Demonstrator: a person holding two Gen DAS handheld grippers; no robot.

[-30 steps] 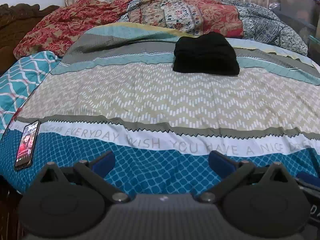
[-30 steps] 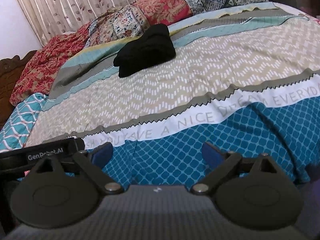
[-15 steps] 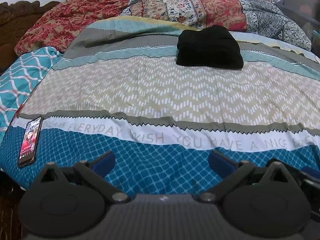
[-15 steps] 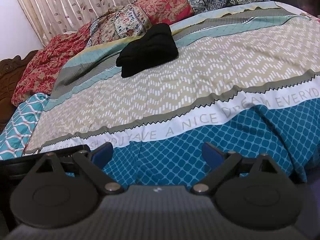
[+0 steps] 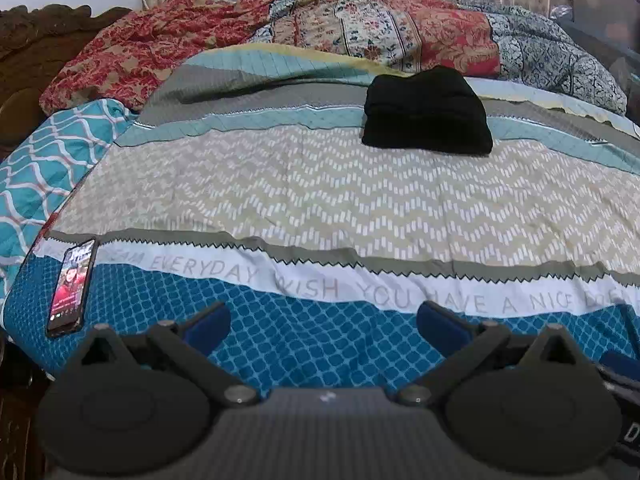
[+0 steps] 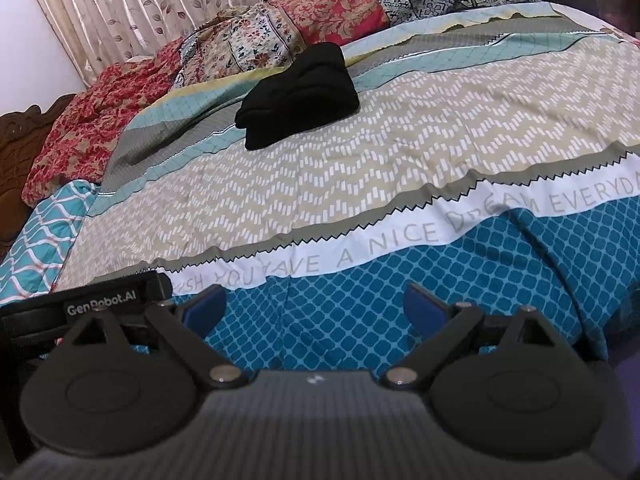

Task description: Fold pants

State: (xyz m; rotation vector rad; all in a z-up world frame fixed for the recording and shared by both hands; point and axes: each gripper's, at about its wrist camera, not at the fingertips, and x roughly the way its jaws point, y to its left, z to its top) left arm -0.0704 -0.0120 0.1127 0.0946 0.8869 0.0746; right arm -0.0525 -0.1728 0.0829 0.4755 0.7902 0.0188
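Note:
The black pants (image 5: 426,114) lie folded in a compact bundle on the far part of the bed; they also show in the right wrist view (image 6: 298,94). My left gripper (image 5: 323,322) is open and empty, low over the blue-patterned near edge of the bedspread, far from the pants. My right gripper (image 6: 315,309) is open and empty too, over the same near edge. The left gripper's body (image 6: 80,308) shows at the left of the right wrist view.
A phone (image 5: 72,282) with a lit screen lies at the bed's near left corner. Patterned quilts and pillows (image 5: 360,36) are piled at the far side before curtains. A carved wooden headboard (image 5: 32,52) stands at left. A striped bedspread (image 5: 320,200) covers the bed.
Both grippers have drifted slightly, so the bed and pants shift a little in view. The pants have not moved and both grippers stay open.

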